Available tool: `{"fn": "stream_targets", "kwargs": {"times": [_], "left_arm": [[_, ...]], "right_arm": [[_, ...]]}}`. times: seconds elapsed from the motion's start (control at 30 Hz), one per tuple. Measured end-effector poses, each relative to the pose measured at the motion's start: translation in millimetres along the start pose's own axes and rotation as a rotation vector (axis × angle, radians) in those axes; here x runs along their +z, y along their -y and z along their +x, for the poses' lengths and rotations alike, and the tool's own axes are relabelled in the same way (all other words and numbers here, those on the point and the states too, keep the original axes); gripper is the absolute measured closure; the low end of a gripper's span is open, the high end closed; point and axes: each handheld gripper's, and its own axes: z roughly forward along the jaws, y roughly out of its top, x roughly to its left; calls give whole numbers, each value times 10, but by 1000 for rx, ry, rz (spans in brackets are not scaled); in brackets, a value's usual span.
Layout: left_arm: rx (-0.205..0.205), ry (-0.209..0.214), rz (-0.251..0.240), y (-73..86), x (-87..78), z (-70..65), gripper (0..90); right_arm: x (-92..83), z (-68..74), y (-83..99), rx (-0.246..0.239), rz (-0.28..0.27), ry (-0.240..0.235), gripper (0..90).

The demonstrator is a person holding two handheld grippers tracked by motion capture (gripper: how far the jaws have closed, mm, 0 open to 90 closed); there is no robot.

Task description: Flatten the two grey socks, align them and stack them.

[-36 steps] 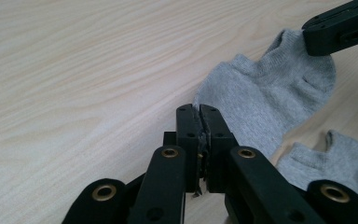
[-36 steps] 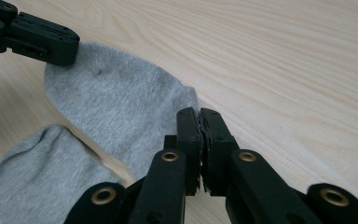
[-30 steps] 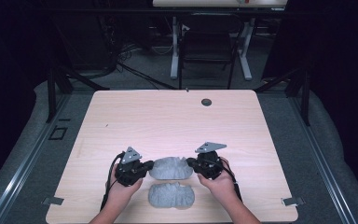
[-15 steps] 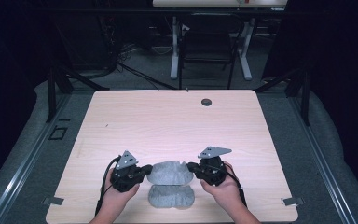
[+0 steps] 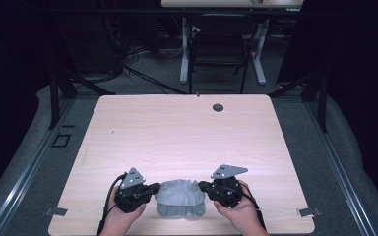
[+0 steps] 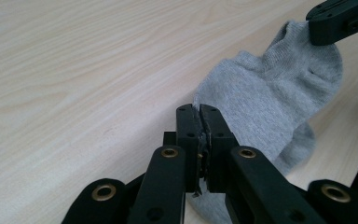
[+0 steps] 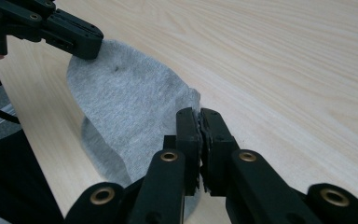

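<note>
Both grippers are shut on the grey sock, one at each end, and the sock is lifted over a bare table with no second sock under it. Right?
Not quite. Both the left gripper and right gripper are shut on the grey sock, one at each end, but a second sock lies on the table beneath it, as the high view shows.

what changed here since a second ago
Both hands carried the upper grey sock toward the near table edge, so it now sits over the second sock, covering most of it. The left tool and right tool stay clamped on the sock's two ends. The table and the small dark disc are as before.
</note>
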Motion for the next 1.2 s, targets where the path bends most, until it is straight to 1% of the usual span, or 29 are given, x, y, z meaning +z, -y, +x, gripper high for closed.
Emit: {"fn": "stream_targets", "kwargs": {"times": [0.07, 0.1, 0.13, 0.2, 0.23, 0.37, 0.43, 0.47, 0.5, 0.6, 0.67, 0.7, 0.77, 0.83, 0.87, 0.9, 0.93, 0.97, 1.0, 1.03, 1.07, 1.1, 1.13, 1.17, 1.2], "left_arm": [[-7, 5, 3, 19, -4, -27, 875], [4, 9, 10, 23, -10, -30, 875], [6, 7, 6, 31, -9, -42, 875], [-3, 12, 12, 46, -14, -68, 875], [11, 10, 19, 51, -18, -70, 875], [0, 15, 27, 97, -12, -101, 875], [9, 15, 32, 116, -14, -96, 875], [-2, 17, 31, 129, -9, -103, 875], [-2, 16, 32, 141, -6, -102, 875], [-8, 17, 37, 168, 6, -100, 875], [-2, 14, 44, 187, 21, -96, 874], [-7, 18, 50, 193, 25, -97, 874], [-6, 19, 56, 211, 44, -93, 875], [-8, 14, 63, 226, 69, -89, 874], [-16, 15, 68, 238, 86, -81, 875], [-18, 13, 68, 247, 101, -78, 874], [-16, 13, 73, 253, 110, -72, 874], [-9, 14, 78, 258, 117, -64, 873], [-7, 10, 80, 268, 129, -63, 873], [-15, 11, 81, 280, 142, -65, 873], [-13, 12, 86, 289, 149, -60, 872], [-7, 11, 90, 293, 152, -55, 872], [-8, 8, 91, 301, 161, -51, 871], [-19, 8, 90, 309, 171, -53, 871], [-14, 11, 95, 313, 176, -47, 871]], "right_arm": [[-10, 13, 28, 6, -1, -6, 867], [-15, 17, 41, 5, 3, -7, 867], [-15, 22, 54, 7, 2, -9, 868], [-16, 29, 75, 10, 3, -12, 867], [-20, 34, 89, 13, 6, -15, 868], [-27, 59, 127, 13, 8, -18, 867], [-32, 68, 140, 1, 17, -14, 867], [-28, 72, 150, 4, 11, -14, 867], [-31, 73, 154, 4, 20, -16, 867], [-16, 80, 176, 2, 23, -14, 867], [1, 78, 199, -7, 34, -10, 867], [10, 81, 210, -4, 39, -8, 867], [27, 76, 230, -6, 47, -2, 867], [46, 68, 252, 1, 49, -4, 867], [55, 61, 260, 0, 55, -2, 867], [73, 53, 276, 10, 59, -3, 866], [81, 42, 283, 6, 67, -5, 866], [96, 40, 293, 10, 60, -6, 866], [100, 40, 298, 15, 69, -4, 866], [109, 32, 305, 9, 74, 1, 866], [122, 21, 313, 5, 76, -1, 866], [131, 22, 322, 17, 81, 3, 866], [140, 17, 329, 20, 79, 1, 865], [147, 4, 338, 14, 90, 3, 865], [160, 1, 348, 22, 88, -1, 865]]}}
